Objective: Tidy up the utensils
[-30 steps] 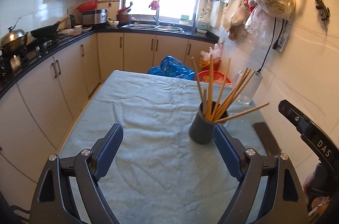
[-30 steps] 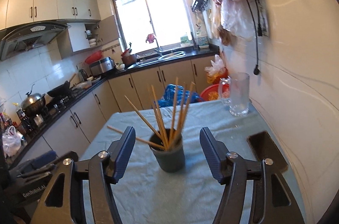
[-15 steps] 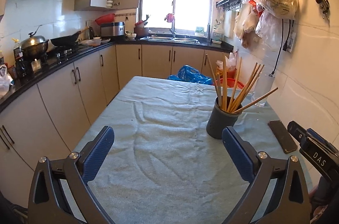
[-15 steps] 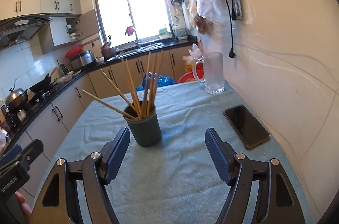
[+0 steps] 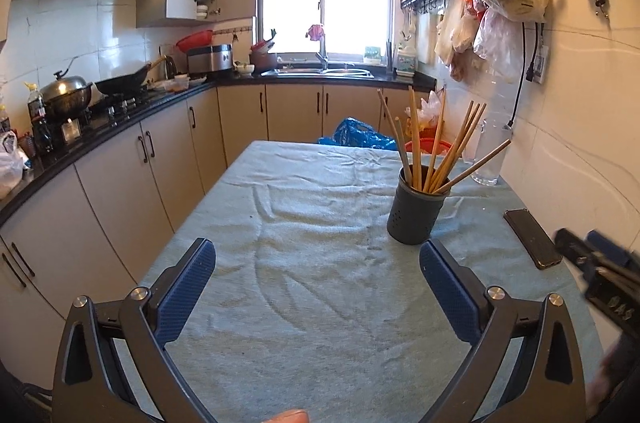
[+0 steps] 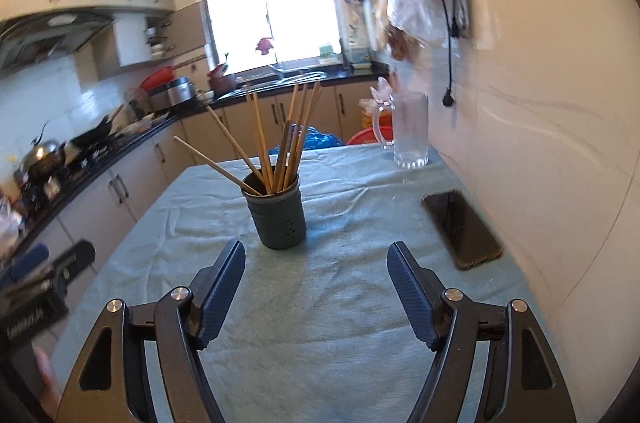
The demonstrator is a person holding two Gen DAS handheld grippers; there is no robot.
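A dark grey holder point(image 5: 415, 210) stands upright on the cloth-covered table point(image 5: 304, 287), with several wooden chopsticks point(image 5: 440, 147) leaning in it. It also shows in the right wrist view point(image 6: 277, 215) with its chopsticks point(image 6: 276, 139). My left gripper point(image 5: 318, 259) is open and empty, short of the holder and to its left. My right gripper point(image 6: 316, 263) is open and empty, just short of the holder. Each gripper shows at the edge of the other's view: the right one point(image 5: 600, 275), the left one point(image 6: 44, 283).
A black phone point(image 6: 462, 227) lies flat near the table's right edge by the wall; it shows too in the left wrist view point(image 5: 532, 237). A glass pitcher point(image 6: 408, 131) stands at the far right corner. Kitchen counters point(image 5: 120, 119) run along the left.
Both grippers have pulled back from the holder and stayed open. The holder now sits farther ahead in both views. The right wrist view has swung so the holder sits left of centre.
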